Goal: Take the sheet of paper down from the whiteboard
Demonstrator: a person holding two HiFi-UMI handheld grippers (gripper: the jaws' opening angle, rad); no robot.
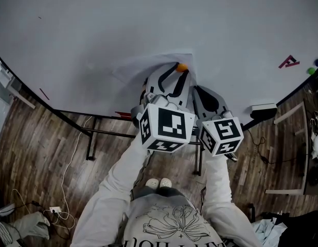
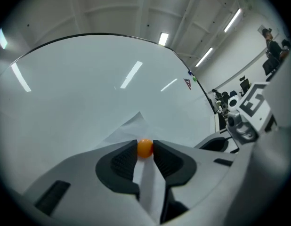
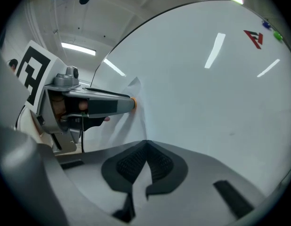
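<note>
Left tongs (image 2: 145, 144) pinch magnet (image 2: 145, 149) (right tongs (image 3: 145, 143) clamp paper (image 3: 126, 128)).

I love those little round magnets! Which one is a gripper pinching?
The orange magnet, held between the left gripper's jaws on the paper. The blue magnet and green magnet sit far along the whiteboard, untouched.

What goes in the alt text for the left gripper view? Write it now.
The left tool pinches a small orange magnet between its tips. The magnet sits on a sheet of paper that lies against the wide whiteboard.
</note>
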